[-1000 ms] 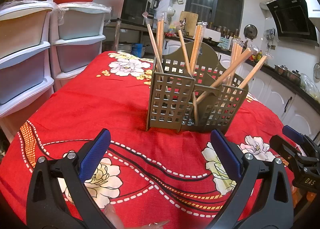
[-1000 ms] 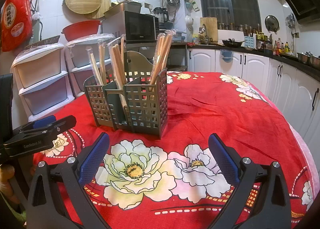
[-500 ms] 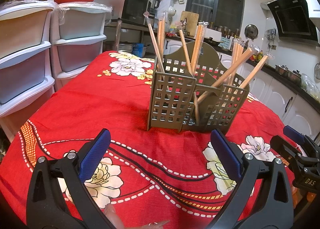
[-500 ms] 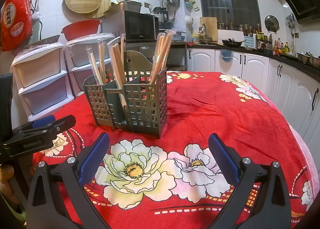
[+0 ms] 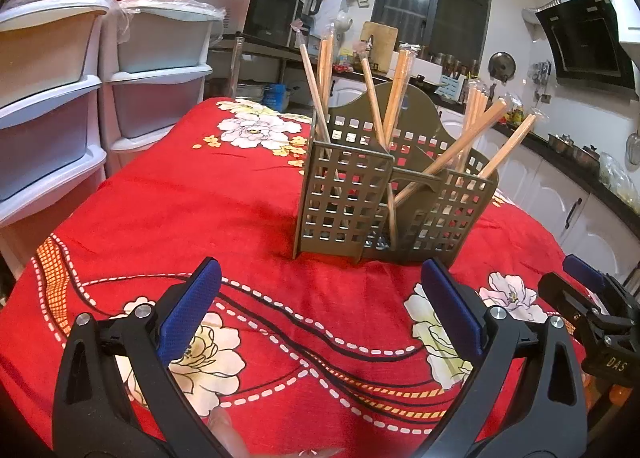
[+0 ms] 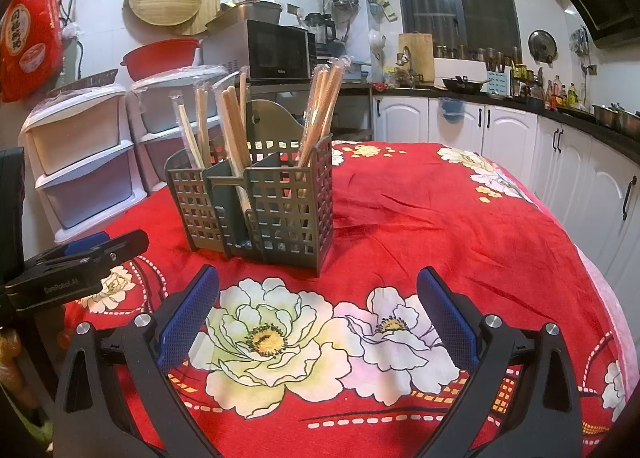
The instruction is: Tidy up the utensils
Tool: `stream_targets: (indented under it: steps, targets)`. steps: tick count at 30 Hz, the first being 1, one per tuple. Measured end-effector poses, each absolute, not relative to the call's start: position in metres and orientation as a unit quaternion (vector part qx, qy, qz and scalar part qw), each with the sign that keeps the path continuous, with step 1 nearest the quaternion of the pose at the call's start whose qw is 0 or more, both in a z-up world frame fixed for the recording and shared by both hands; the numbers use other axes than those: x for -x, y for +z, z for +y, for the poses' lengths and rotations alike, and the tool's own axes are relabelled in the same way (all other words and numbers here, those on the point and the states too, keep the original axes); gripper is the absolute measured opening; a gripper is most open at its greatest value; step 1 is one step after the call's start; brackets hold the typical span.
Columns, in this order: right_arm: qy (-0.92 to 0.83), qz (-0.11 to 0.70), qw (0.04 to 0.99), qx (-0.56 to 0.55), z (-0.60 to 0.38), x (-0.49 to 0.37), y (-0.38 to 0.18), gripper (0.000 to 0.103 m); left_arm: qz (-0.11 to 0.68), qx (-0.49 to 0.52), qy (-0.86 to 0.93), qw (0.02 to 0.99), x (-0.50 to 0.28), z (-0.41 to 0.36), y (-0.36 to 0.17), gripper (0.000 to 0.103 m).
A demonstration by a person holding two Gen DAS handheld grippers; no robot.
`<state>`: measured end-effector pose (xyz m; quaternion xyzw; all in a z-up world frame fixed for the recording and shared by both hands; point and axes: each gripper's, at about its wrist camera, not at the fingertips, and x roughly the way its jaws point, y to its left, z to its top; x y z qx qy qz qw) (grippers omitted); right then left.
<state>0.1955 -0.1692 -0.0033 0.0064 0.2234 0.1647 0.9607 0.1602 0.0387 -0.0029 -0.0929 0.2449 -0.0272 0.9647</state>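
Olive-grey plastic makes up the slotted utensil caddy (image 5: 394, 198), which stands mid-table on the red floral tablecloth (image 5: 208, 194), beyond both grippers. Wrapped wooden chopsticks (image 6: 322, 106) stand in its compartments, some upright, others leaning toward the right in the left wrist view. The left gripper (image 5: 320, 310) and right gripper (image 6: 318, 310) both hang over the cloth with jaws spread wide and nothing between them. The chopsticks look light and stiff, though their clear sleeves are likely slippery; a pinch on the upper shaft, above the caddy rim, seems best. Whether anything lies at the bottom of the middle slot is hard to tell through the grid.
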Motion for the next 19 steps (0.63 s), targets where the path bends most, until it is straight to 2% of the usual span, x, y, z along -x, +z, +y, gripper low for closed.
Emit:
stream_targets:
  steps: [13, 19]
  targets:
    - [0.159, 0.229, 0.96, -0.006, -0.173, -0.196, -0.004, 0.096, 0.26, 0.1, -0.028, 0.96, -0.161, 0.042, -0.003, 0.091]
    - [0.026, 0.282, 0.959, 0.013, -0.223, -0.244, 0.006, 0.096, 0.337, 0.079, 0.065, 0.936, -0.19, 0.088, 0.0, 0.091]
